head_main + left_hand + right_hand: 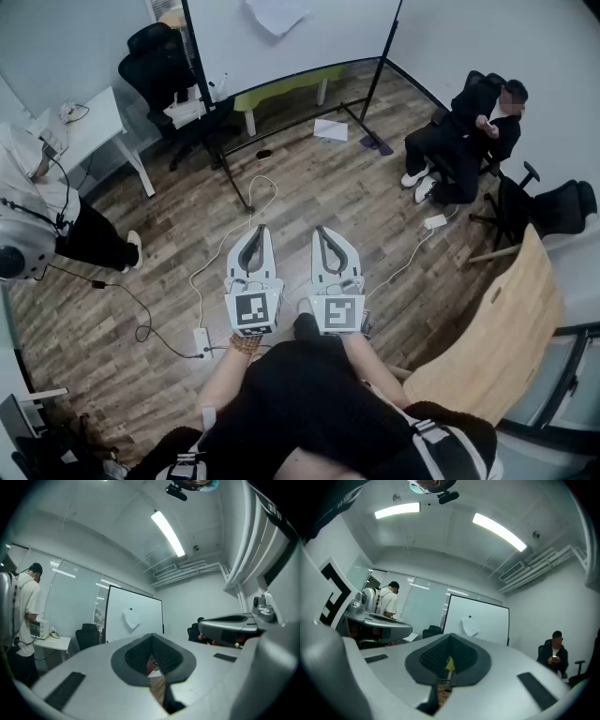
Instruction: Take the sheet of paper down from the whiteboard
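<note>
The sheet of paper (278, 14) hangs up at 12 o'clock on the whiteboard (347, 33), well away. Left gripper (255, 234) and right gripper (328, 234): jaws together, empty. I'd walk closer, open one, pinch a lower corner, and peel gently so it doesn't tear.

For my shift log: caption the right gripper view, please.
Right gripper, jaws shut, faces the distant whiteboard, the sheet of paper hanging on it.

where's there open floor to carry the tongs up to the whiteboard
Bare wood floor lies in the middle, bordered by the white cable on the left and the seated person on the right. Crowded at the whiteboard: its black stand legs, a loose sheet on the floor and a black chair beside the desk.
</note>
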`<state>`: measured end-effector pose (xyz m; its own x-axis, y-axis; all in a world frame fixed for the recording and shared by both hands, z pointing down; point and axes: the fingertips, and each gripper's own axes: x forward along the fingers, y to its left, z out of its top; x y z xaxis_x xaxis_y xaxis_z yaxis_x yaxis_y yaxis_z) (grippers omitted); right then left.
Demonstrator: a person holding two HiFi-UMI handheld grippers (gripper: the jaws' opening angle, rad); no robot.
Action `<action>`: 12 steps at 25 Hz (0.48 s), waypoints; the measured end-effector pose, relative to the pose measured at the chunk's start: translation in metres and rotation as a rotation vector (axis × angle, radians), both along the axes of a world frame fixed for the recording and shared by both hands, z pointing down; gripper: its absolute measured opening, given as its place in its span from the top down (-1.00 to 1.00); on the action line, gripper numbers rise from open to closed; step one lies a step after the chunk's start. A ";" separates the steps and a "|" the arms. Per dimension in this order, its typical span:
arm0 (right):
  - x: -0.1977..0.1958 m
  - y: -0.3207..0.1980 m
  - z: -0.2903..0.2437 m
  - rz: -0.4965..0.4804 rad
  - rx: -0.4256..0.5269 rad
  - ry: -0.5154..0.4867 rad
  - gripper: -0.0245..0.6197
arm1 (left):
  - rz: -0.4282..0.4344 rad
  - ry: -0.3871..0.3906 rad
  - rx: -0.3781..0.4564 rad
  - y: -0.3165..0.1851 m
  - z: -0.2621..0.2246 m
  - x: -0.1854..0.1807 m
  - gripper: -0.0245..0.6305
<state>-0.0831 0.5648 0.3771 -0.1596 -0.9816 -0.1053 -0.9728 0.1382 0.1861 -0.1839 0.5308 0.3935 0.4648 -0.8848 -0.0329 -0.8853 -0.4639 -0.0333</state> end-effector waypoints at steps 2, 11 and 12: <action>0.007 -0.012 0.000 -0.008 -0.002 0.004 0.94 | 0.008 0.002 0.000 -0.008 0.003 0.009 0.89; 0.031 -0.075 0.020 -0.185 -0.068 -0.037 0.93 | -0.056 -0.034 0.008 -0.057 0.008 0.046 0.89; 0.034 -0.081 0.023 -0.199 -0.071 -0.037 0.93 | -0.061 -0.037 0.007 -0.062 0.009 0.051 0.89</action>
